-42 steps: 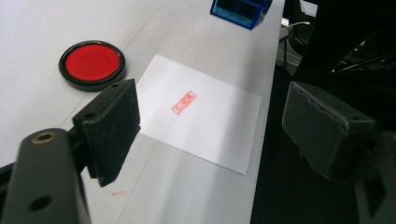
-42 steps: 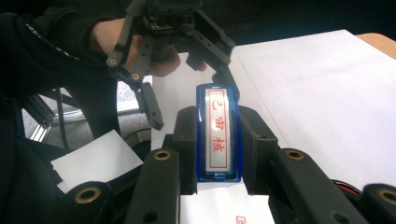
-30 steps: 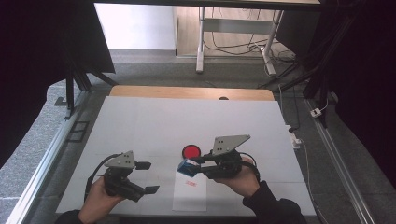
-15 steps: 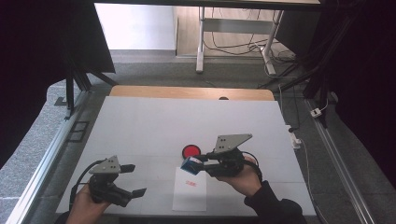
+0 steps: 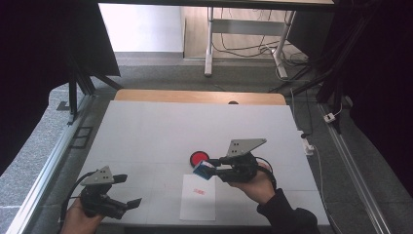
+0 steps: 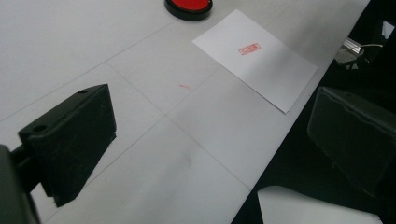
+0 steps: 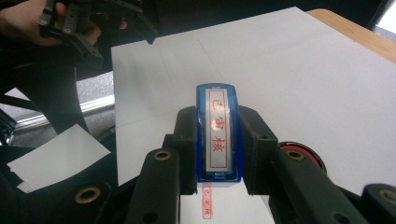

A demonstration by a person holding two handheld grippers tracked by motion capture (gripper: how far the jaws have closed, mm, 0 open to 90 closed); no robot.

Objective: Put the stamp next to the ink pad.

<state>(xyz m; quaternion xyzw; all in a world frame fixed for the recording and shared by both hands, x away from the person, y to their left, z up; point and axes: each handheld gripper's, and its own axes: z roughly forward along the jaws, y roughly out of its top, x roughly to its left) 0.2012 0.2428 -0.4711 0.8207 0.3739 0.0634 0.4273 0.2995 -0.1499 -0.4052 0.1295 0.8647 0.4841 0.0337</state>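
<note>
My right gripper [image 5: 210, 169] is shut on a blue stamp [image 5: 202, 170] and holds it just above the table, near the far edge of a white paper sheet [image 5: 198, 204]. In the right gripper view the stamp [image 7: 217, 133] sits between the jaws, its face with red characters turned up. The sheet [image 6: 261, 65] carries one red stamp mark [image 6: 249, 48]. A round red ink pad [image 5: 198, 158] lies just beyond the stamp. My left gripper [image 5: 129, 191] is at the near left of the table, away from the sheet. Its jaws have just been opening and nothing is between them.
The white table [image 5: 160, 131] has a wooden strip [image 5: 195, 96] along its far edge and metal rails [image 5: 48, 165] at both sides. A loose white sheet [image 6: 317, 210] lies below the table's near edge. A desk frame [image 5: 243, 29] and cables stand on the floor beyond.
My left gripper has moved left, away from the sheet and toward the near left corner, and its jaws have opened wider. The right gripper with the stamp has stayed put.
</note>
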